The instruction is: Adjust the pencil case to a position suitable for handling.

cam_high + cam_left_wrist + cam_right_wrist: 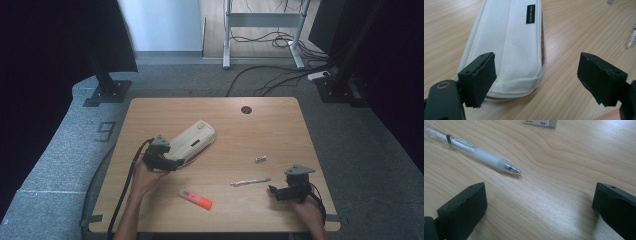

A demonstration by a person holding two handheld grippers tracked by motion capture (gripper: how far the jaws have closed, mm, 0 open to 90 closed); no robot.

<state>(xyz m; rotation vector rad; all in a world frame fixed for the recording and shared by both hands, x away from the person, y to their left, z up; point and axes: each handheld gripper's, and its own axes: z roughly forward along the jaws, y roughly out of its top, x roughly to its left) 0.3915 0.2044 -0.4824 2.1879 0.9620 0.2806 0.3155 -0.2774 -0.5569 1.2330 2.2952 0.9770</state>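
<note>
Grey carpet with trailing cables surrounds a wooden counter carrying a few stationery items. On its left-centre lies a cream fabric pencil case, long axis running diagonally from near left to far right. The left gripper view adds what the high view cannot resolve: a small black label on the case and a zipper along its near end. The left hand-held gripper sits at that near end with its jaws spread wide, one over the case's corner, the other over bare wood. Right of centre lies a clear pen, roughly crosswise on the counter; the right gripper view shows its frosted grip and tip pointing toward the wide-open right hand-held gripper, not touching it. A small white eraser lies beyond the pen, and an orange-and-pink highlighter lies near the front edge.
</note>
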